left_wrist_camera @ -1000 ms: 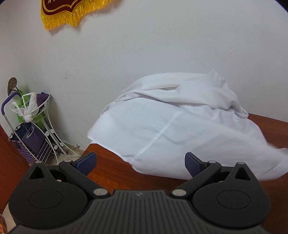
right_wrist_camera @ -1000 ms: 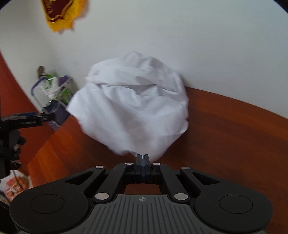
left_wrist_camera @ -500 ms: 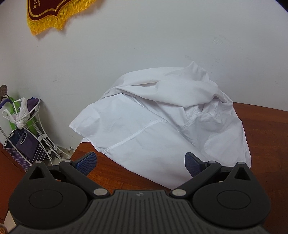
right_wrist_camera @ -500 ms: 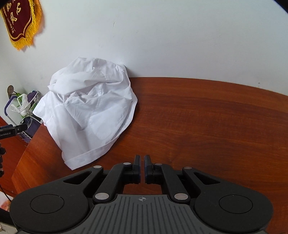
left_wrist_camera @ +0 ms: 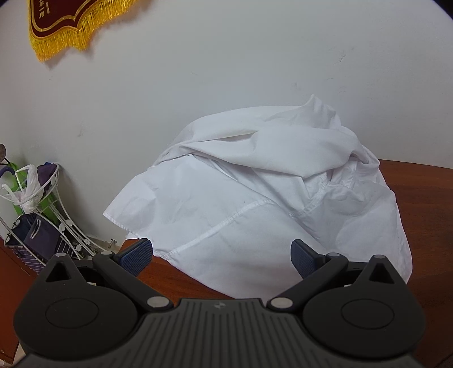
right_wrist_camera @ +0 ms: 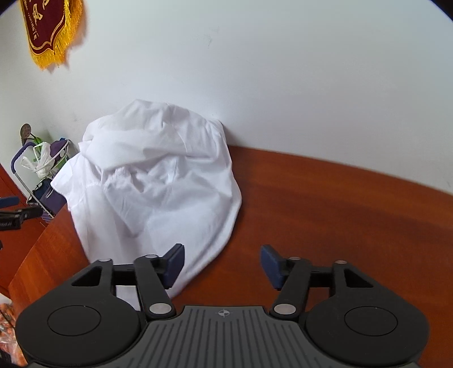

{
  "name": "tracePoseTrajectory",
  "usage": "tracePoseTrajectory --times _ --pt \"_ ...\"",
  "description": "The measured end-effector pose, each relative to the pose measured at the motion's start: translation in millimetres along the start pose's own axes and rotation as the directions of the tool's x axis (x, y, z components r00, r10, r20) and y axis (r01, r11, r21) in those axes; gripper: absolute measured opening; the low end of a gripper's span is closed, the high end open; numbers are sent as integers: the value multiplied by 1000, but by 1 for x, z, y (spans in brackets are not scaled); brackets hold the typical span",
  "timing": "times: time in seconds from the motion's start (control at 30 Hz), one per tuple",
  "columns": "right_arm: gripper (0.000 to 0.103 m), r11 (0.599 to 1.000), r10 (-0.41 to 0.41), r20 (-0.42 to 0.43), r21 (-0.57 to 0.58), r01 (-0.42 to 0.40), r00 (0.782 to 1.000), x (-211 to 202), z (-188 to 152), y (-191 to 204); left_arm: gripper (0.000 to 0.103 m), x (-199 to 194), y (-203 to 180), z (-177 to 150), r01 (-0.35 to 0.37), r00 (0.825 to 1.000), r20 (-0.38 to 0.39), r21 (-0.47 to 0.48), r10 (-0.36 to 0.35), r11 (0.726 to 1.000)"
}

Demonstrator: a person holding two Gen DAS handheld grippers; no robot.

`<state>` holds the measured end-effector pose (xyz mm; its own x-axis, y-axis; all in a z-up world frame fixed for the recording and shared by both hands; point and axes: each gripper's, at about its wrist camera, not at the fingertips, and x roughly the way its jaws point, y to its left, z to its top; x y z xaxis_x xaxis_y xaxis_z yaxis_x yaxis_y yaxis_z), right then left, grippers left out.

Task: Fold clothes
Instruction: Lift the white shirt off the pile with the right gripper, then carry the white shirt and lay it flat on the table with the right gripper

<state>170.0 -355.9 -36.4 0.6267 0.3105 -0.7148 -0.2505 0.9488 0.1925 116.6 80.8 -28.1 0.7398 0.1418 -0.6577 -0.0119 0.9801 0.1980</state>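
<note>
A crumpled white garment (left_wrist_camera: 254, 198) lies heaped on the brown wooden table (left_wrist_camera: 419, 198) against the white wall. My left gripper (left_wrist_camera: 220, 254) hovers open just above the garment's near hem, its blue pads wide apart with nothing pinched. From the right wrist the same garment (right_wrist_camera: 158, 184) fills the left half of the table (right_wrist_camera: 325, 203). My right gripper (right_wrist_camera: 223, 263) is opening. Its left finger sits over the garment's near edge, its right finger over bare wood, and neither pad presses on cloth.
A red banner with gold fringe (left_wrist_camera: 62, 25) hangs on the wall at upper left. A wire trolley with bags (left_wrist_camera: 34, 215) stands on the floor past the table's left edge. My left gripper's body (right_wrist_camera: 11, 215) shows at the far left of the right wrist view.
My right gripper's jaws went from shut to wide apart. The garment has settled into a heap by the wall. The right gripper swung out to the right, then back close to the garment's near edge.
</note>
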Motion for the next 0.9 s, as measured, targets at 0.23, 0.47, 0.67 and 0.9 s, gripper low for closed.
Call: tracePoseTrajectory --times 0.23,0.47,0.67,0.9 --pt "70 999 23 -13 -34 -24 1000 68 36 4 103 21 0 3 20 1000 -17 -11 -20 1000" --pt "83 994 83 -36 -68 -85 996 127 60 8 103 43 1 3 17 999 -44 -8 -17 1000" --pt "96 988 120 -12 -96 -120 993 169 88 2 103 55 2 4 11 998 -67 -23 -12 1000" --pt "95 971 222 -63 -76 -227 973 214 104 -11 103 59 1 6 6 997 -73 -10 -7 1000"
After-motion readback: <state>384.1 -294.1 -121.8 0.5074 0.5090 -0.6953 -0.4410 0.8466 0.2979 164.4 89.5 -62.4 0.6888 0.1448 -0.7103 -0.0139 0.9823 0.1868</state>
